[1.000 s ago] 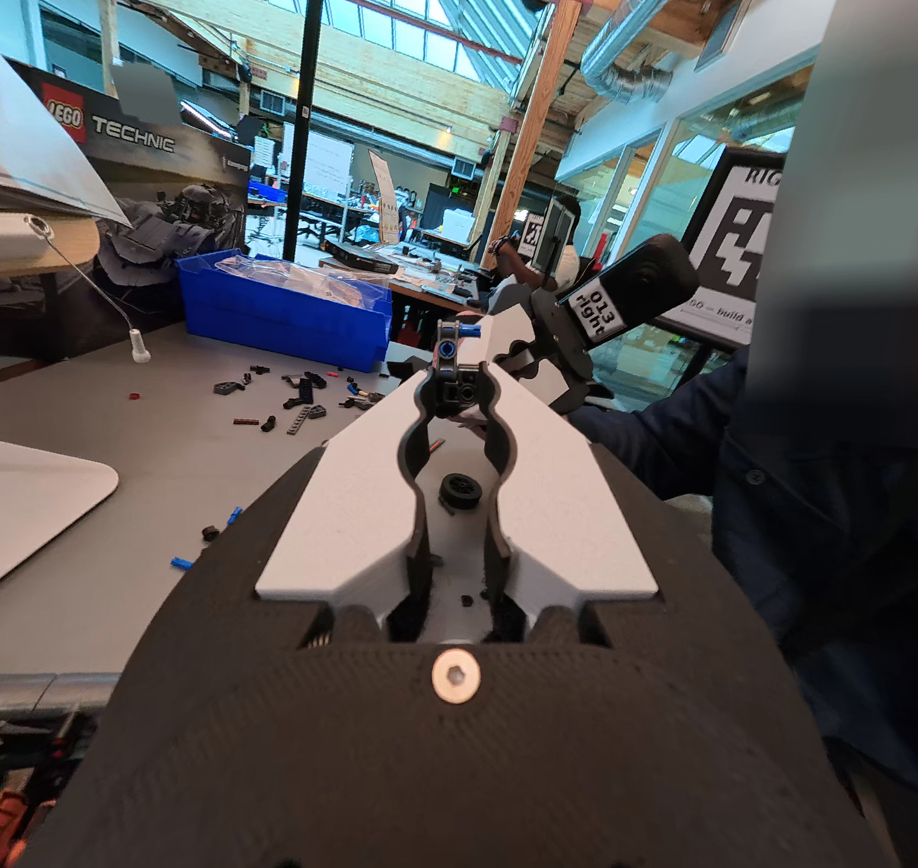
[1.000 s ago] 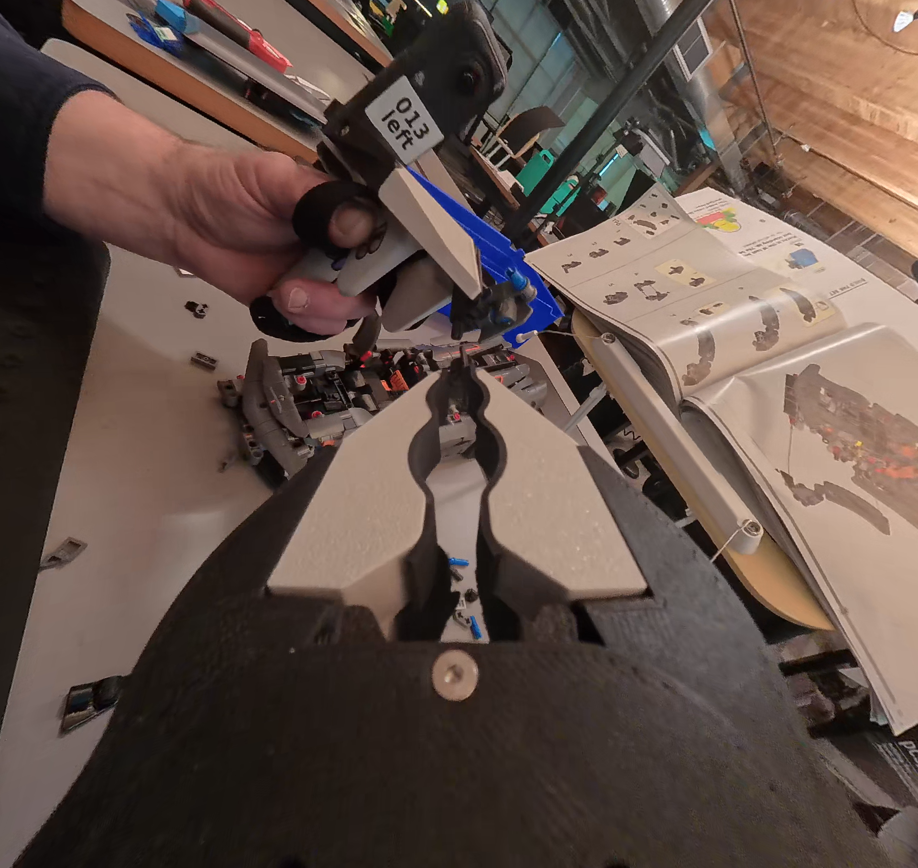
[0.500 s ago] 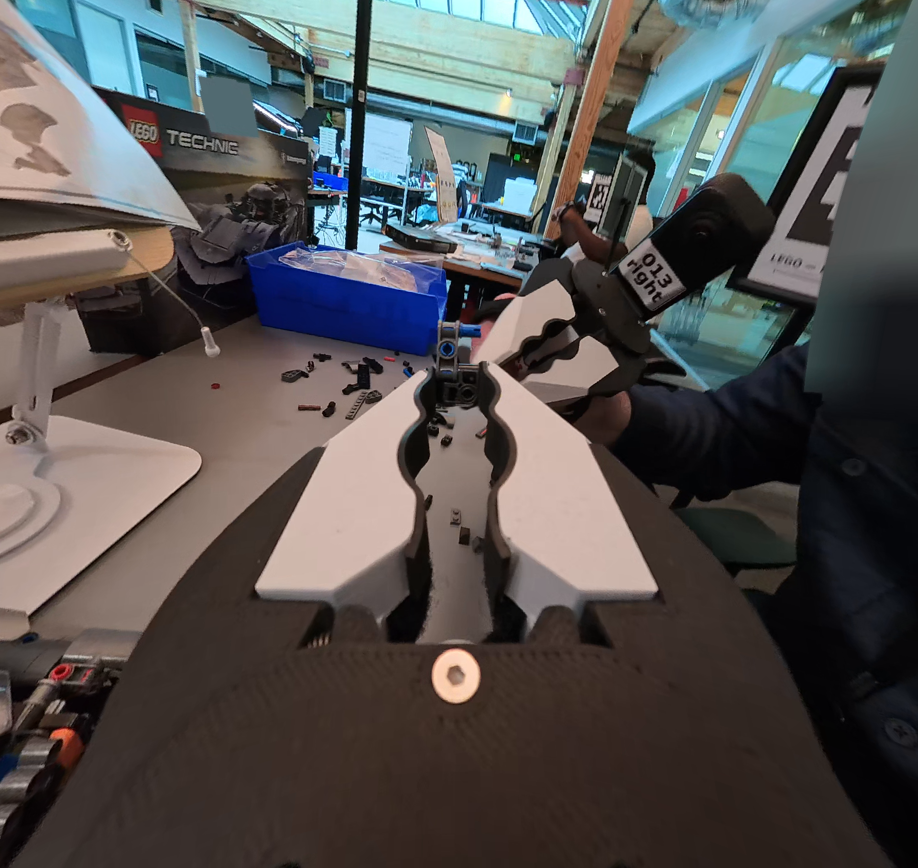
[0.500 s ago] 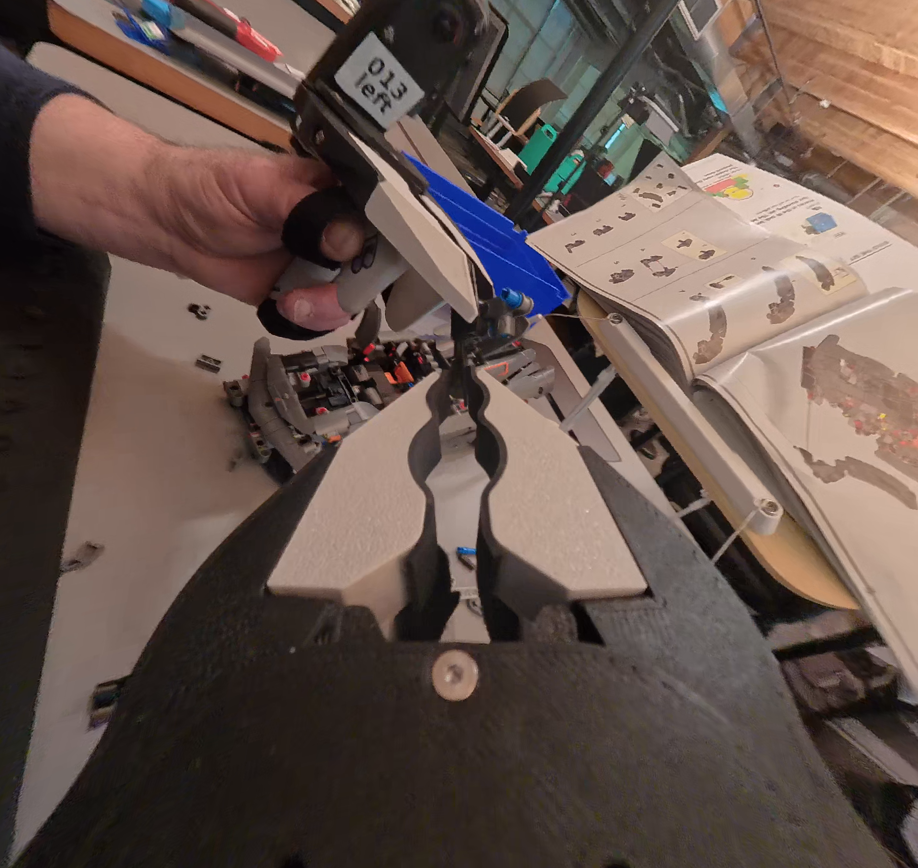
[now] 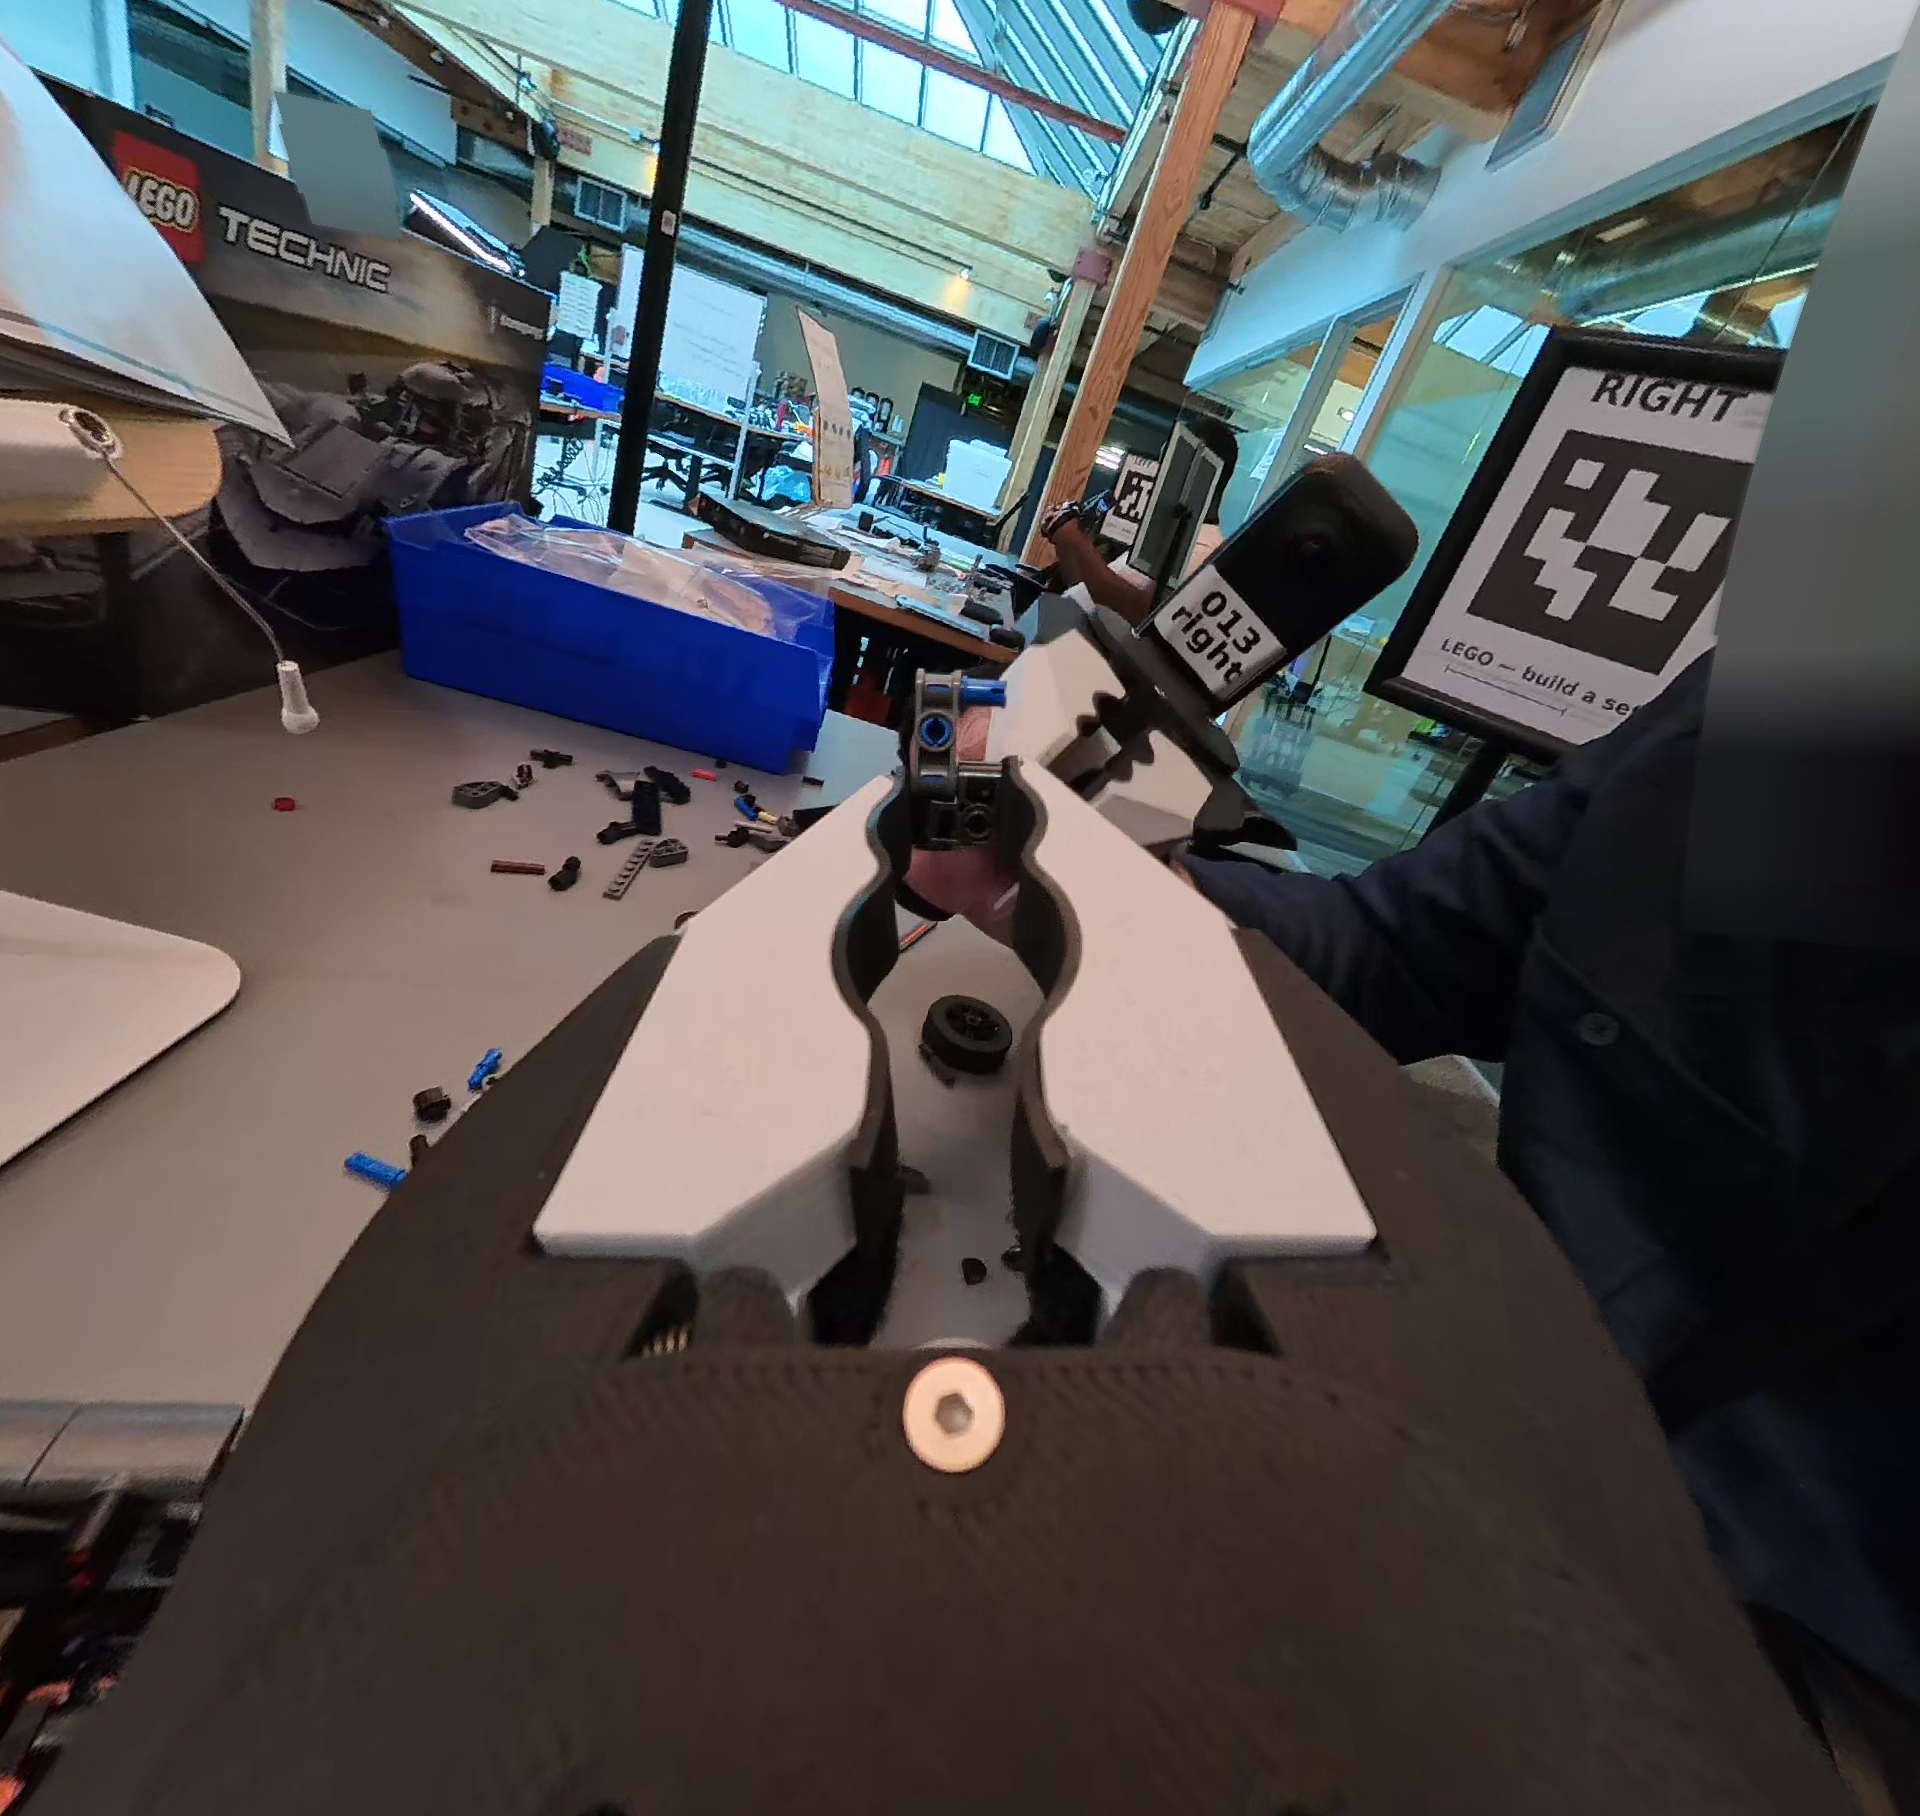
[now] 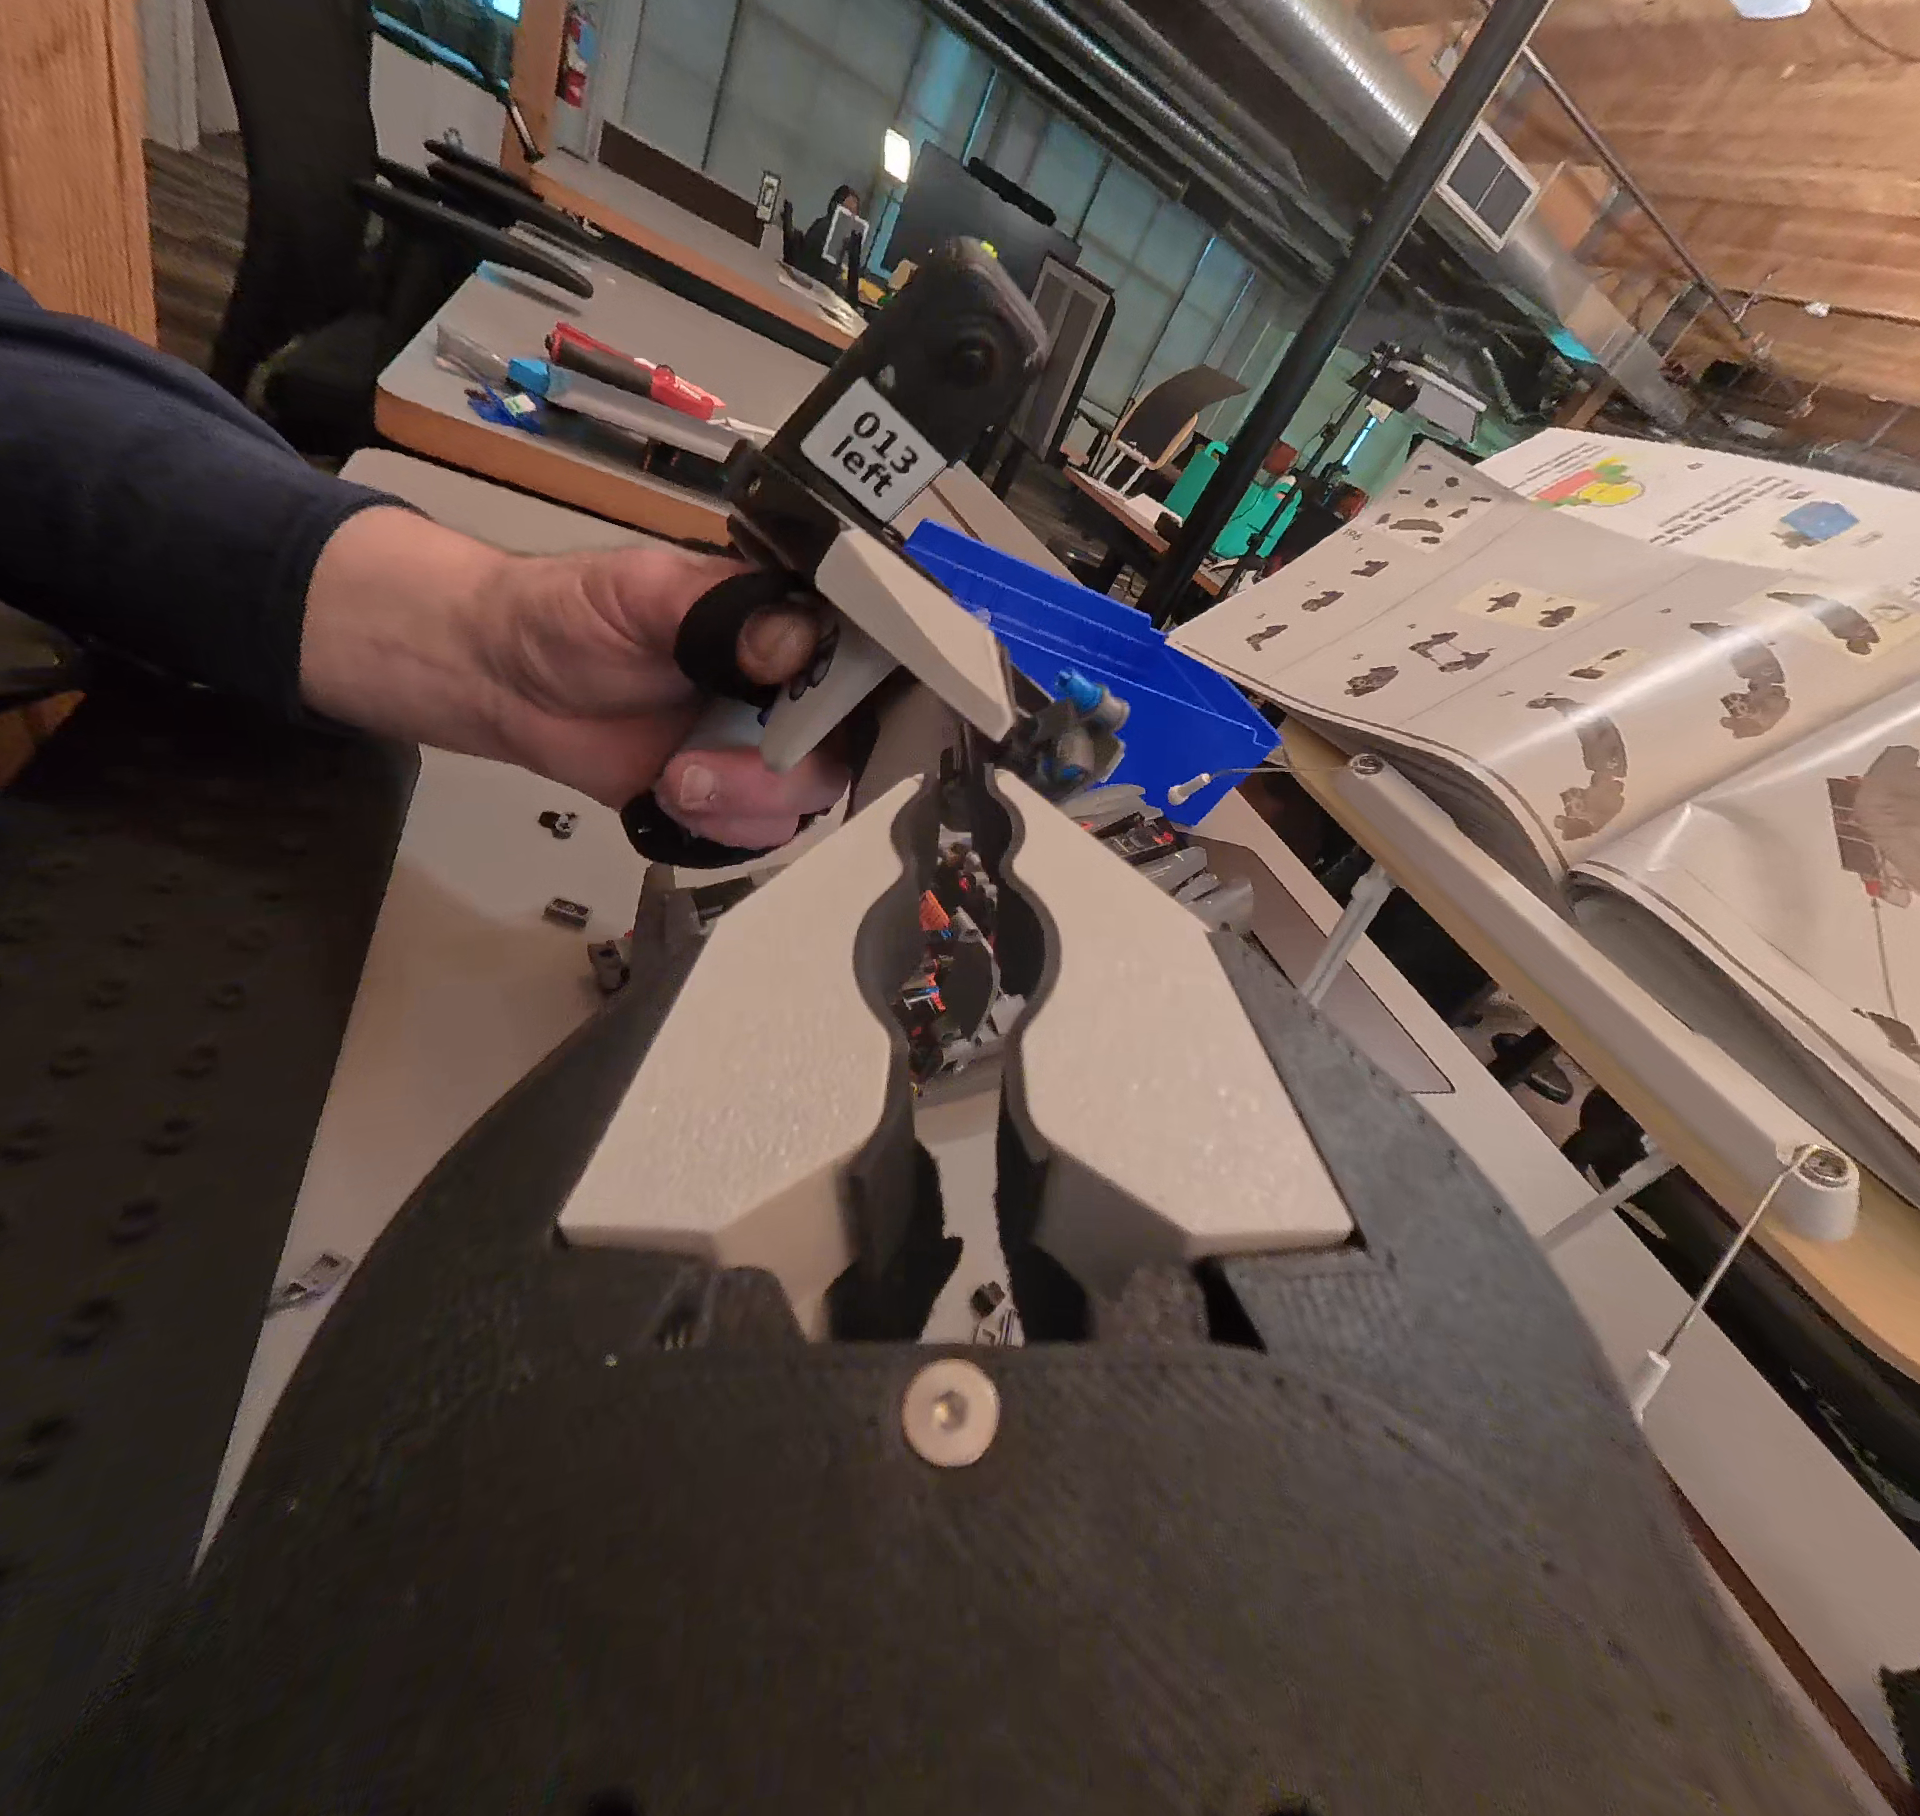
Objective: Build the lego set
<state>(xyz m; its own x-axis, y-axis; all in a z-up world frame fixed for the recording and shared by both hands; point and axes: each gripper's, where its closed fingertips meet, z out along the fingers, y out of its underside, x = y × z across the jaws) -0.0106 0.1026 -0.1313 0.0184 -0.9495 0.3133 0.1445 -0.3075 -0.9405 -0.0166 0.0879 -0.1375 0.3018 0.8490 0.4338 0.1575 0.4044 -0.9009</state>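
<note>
Aloft | left gripper (image 5: 956, 810) clamps lego piece (image 5: 948, 779) at tips

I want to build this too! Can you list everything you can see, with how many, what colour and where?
small assembly: one, dark grey with blue pins, in left gripper's tips
loose pieces: many, mostly black, on grey table
wheel: one, black, on table
bin: one, blue, behind loose pieces
partly built model: one, grey, below right gripper
instruction book: one, open, on stand
left gripper: shut on small assembly
right gripper: tips almost together
</note>
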